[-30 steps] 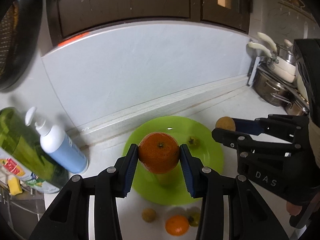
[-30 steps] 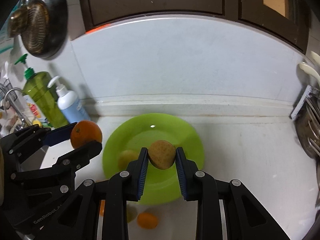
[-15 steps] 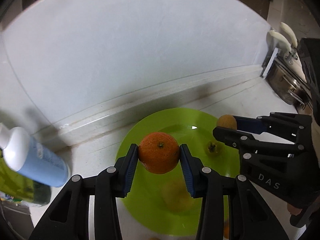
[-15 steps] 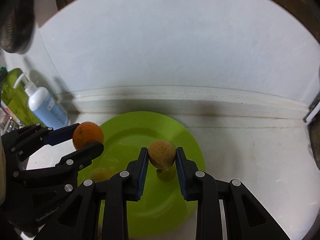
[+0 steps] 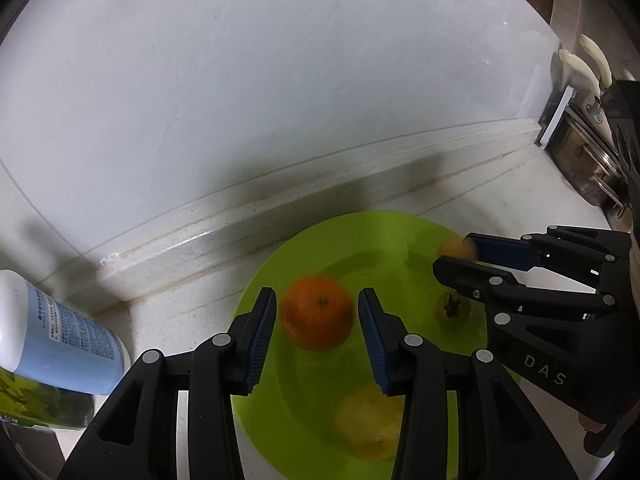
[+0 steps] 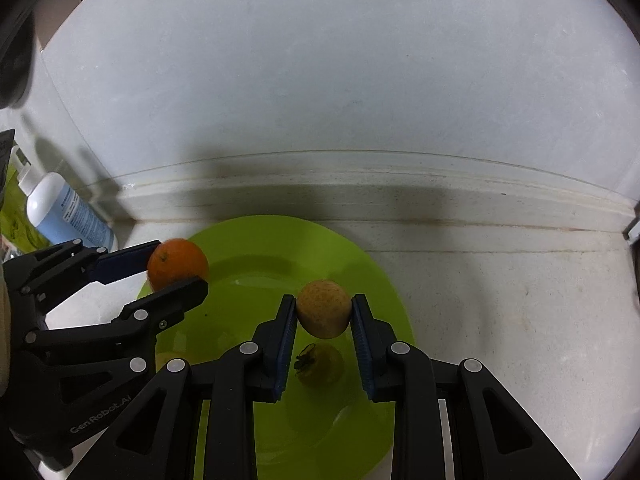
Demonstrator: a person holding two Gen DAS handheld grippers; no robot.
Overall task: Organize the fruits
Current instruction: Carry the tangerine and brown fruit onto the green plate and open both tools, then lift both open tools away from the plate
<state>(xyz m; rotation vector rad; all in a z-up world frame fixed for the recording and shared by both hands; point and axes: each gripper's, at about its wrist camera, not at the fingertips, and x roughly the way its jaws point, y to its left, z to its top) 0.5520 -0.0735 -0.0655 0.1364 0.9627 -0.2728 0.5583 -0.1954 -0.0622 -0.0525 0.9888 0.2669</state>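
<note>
1. Left gripper (image 5: 316, 320) has just opened wide, so my orange (image 5: 318, 312) is loose and blurry between the pads, dropping onto the green plate (image 5: 272, 280).
2. Right gripper (image 6: 323, 314) still squeezes the small brown fruit (image 6: 323, 314) above the plate, over a green fruit (image 6: 320, 364).
3. That one goes down next, I think.
</note>
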